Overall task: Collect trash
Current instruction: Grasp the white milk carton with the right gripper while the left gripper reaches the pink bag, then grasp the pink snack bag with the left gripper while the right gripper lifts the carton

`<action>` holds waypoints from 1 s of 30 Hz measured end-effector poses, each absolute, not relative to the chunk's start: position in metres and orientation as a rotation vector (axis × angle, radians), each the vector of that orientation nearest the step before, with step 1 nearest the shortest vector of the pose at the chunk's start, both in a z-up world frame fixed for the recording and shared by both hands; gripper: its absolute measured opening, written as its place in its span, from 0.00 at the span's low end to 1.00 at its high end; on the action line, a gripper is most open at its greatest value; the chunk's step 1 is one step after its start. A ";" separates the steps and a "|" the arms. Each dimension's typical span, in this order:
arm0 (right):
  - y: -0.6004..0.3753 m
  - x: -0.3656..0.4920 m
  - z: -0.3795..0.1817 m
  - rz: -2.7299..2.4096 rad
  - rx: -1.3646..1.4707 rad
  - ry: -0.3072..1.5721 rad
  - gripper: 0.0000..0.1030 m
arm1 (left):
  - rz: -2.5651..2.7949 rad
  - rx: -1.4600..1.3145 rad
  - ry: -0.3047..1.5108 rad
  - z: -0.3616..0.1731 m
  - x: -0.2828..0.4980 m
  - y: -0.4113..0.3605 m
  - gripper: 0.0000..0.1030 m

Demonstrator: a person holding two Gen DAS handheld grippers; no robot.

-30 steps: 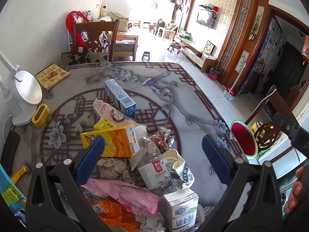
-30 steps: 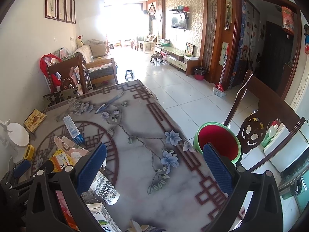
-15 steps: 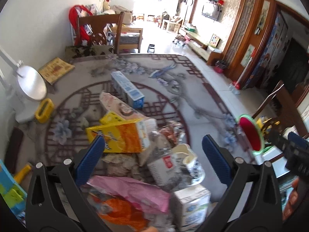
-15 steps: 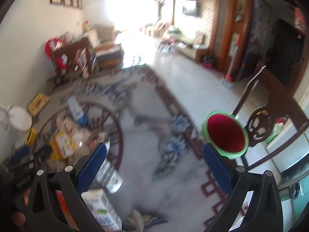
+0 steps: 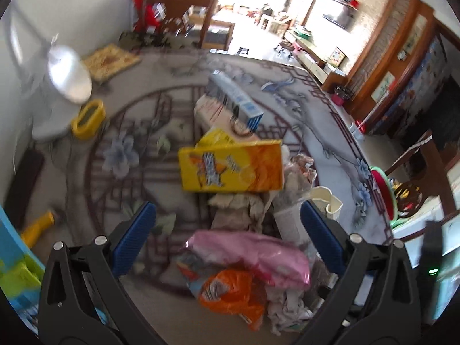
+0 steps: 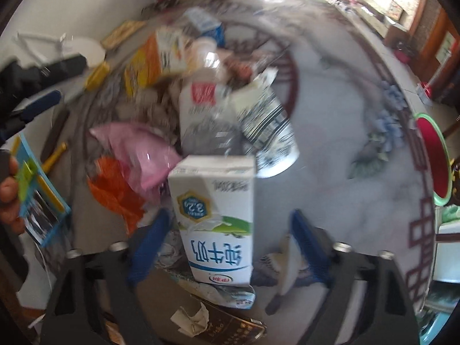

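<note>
The left gripper (image 5: 228,235) points down at the table (image 5: 149,132) from above, its blue-padded jaws spread wide with nothing between them but the heap below. Low in the middle of the left wrist view lie a pink bag (image 5: 253,250) and an orange bag (image 5: 230,290), with a yellow box (image 5: 230,169) at mid-frame and a long blue-and-white box (image 5: 235,97) above it.

The right gripper (image 6: 227,230) is also tilted down toward the table, jaws spread, and a white milk carton (image 6: 215,215) stands between them at the lower middle of the right wrist view; whether either pad touches it I cannot tell. Behind the carton lie a plastic bottle (image 6: 201,109) and a patterned paper cup (image 6: 267,132). A red bin with a green rim (image 6: 434,158) shows at the right edge.
</note>
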State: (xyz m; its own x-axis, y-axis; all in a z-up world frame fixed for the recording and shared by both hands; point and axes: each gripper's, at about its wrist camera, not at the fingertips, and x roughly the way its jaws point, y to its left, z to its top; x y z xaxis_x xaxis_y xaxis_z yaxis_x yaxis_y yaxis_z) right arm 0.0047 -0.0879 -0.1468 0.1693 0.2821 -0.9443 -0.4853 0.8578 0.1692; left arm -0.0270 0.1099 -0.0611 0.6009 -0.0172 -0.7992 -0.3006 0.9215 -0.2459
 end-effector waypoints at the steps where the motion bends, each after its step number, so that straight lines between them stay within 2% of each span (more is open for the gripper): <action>1: -0.088 0.006 -0.151 0.550 -0.174 1.300 0.53 | 0.164 -0.401 0.934 -0.066 -0.029 0.110 0.96; 4: -0.098 0.009 -0.143 0.537 -0.119 1.270 0.52 | 0.136 -0.439 0.996 -0.082 -0.031 0.103 0.95; 7: -0.115 0.014 -0.121 0.519 -0.087 1.215 0.52 | 0.092 -0.490 1.050 -0.095 -0.026 0.092 0.91; 9: -0.122 0.016 -0.114 0.504 -0.065 1.196 0.53 | 0.067 -0.548 1.097 -0.109 -0.018 0.085 0.85; 14: -0.134 0.019 -0.108 0.483 -0.035 1.191 0.53 | 0.072 -0.598 1.158 -0.129 -0.006 0.080 0.83; 16: -0.139 0.021 -0.105 0.473 -0.028 1.188 0.53 | 0.079 -0.599 1.156 -0.133 -0.005 0.083 0.74; 18: -0.143 0.018 -0.104 0.470 -0.018 1.183 0.53 | 0.089 -0.632 1.159 -0.137 -0.004 0.088 0.51; 19: -0.146 0.016 -0.104 0.471 -0.015 1.180 0.53 | 0.092 -0.652 1.159 -0.138 -0.005 0.090 0.43; 23: -0.147 0.019 -0.097 0.488 -0.017 1.160 0.53 | 0.085 -0.703 1.135 -0.138 -0.013 0.097 0.24; 26: -0.149 0.023 -0.090 0.513 -0.013 1.142 0.53 | 0.108 -0.703 1.088 -0.125 -0.018 0.097 0.20; 30: -0.156 0.032 -0.078 0.553 0.007 1.116 0.53 | 0.130 -0.635 1.008 -0.087 -0.018 0.094 0.20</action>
State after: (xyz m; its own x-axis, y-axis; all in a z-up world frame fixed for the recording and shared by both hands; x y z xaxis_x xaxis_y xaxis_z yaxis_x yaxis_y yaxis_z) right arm 0.0322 -0.1556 -0.0783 0.3200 0.4239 -0.8473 -0.4175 0.8659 0.2756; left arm -0.0179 0.0944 -0.0871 0.5420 -0.1824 -0.8203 -0.3848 0.8140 -0.4352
